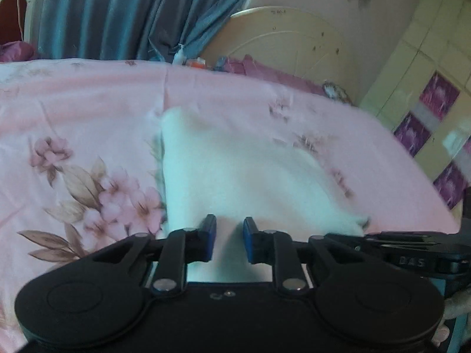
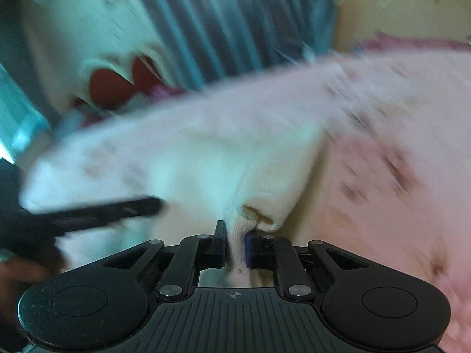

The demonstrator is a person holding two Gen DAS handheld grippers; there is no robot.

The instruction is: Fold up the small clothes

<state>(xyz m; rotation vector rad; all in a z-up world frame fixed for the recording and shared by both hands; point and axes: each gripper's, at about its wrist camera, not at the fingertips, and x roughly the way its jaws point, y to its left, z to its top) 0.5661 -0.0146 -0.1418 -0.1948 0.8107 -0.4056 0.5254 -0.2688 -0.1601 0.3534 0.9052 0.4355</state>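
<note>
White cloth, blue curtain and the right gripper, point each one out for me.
white cloth (image 1: 235, 170): left wrist view, middle of its flat spread.
blue curtain (image 1: 117, 14): left wrist view, hanging folds.
right gripper (image 2: 235, 247): right wrist view, between fingertips pinching the cloth.

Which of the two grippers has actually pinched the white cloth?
The right gripper: a bunched fold of the white cloth is squeezed between its pads. The left gripper shows a clear gap, cloth only lying beneath it.

Dim bluish light, heavy motion blur
</note>
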